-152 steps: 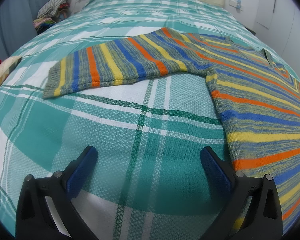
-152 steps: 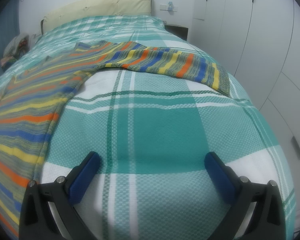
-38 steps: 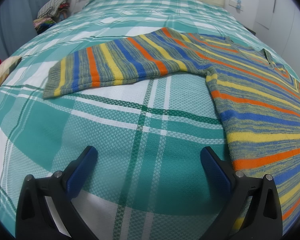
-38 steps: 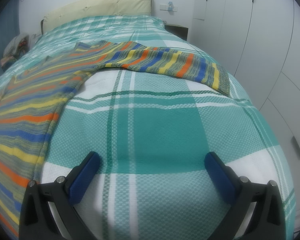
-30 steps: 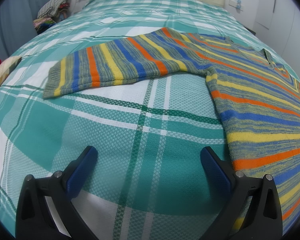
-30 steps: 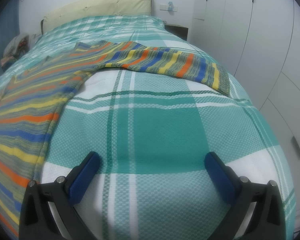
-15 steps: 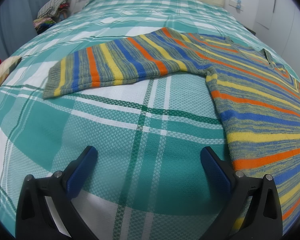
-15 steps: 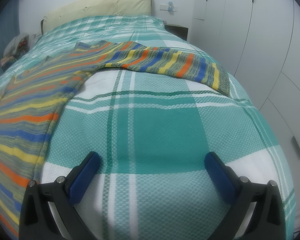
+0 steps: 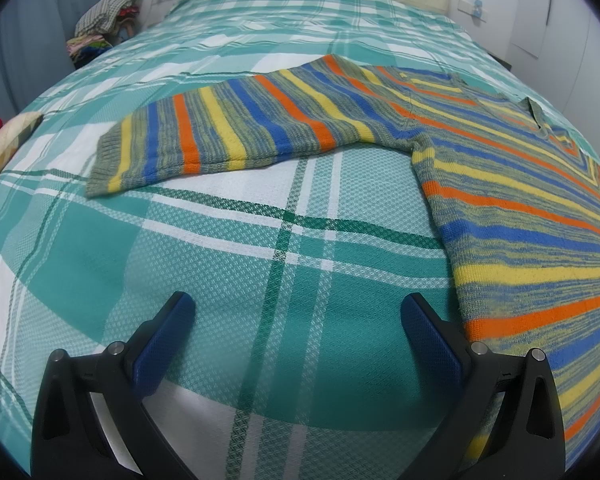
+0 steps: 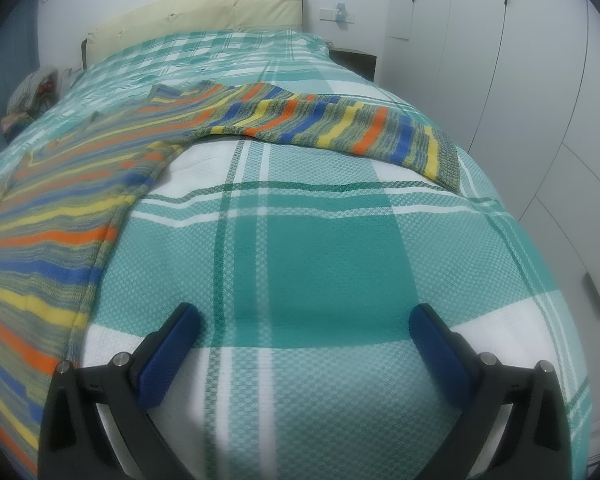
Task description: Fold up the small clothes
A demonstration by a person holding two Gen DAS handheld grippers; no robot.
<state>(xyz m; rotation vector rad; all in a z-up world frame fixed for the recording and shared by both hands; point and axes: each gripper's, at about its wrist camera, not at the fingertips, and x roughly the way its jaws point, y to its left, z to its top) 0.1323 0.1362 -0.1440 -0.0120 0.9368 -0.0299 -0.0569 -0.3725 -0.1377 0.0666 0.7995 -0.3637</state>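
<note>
Two tools hovered low over a bed (image 9: 228,264) covered in a teal, white and green plaid spread, each with its blue-padded jaws spread wide apart and gripping nothing. Between them lay a striped knit sweater (image 9: 512,184), banded in orange, yellow and blue on a grey-green ground, spread flat across the bed with both sleeves stretched outward. The left tool (image 9: 298,314) sat above bare spread, its right finger (image 9: 432,344) just beside the sweater's side edge near the hem, while the left sleeve (image 9: 236,132) reached out ahead of it, its ribbed cuff farthest from the body. Seen from the right tool (image 10: 304,326), the sweater's body (image 10: 60,208) filled the left of the frame and the right sleeve (image 10: 340,128) ran across the bed to a cuff close to the mattress edge. That tool's fingers were also over bare spread, apart from the garment. A cream padded headboard (image 10: 196,12) stood at the far end, white wardrobe doors (image 10: 540,80) lined the right side, and a heap of clothes (image 9: 104,20) sat beside the bed's far left corner.
</note>
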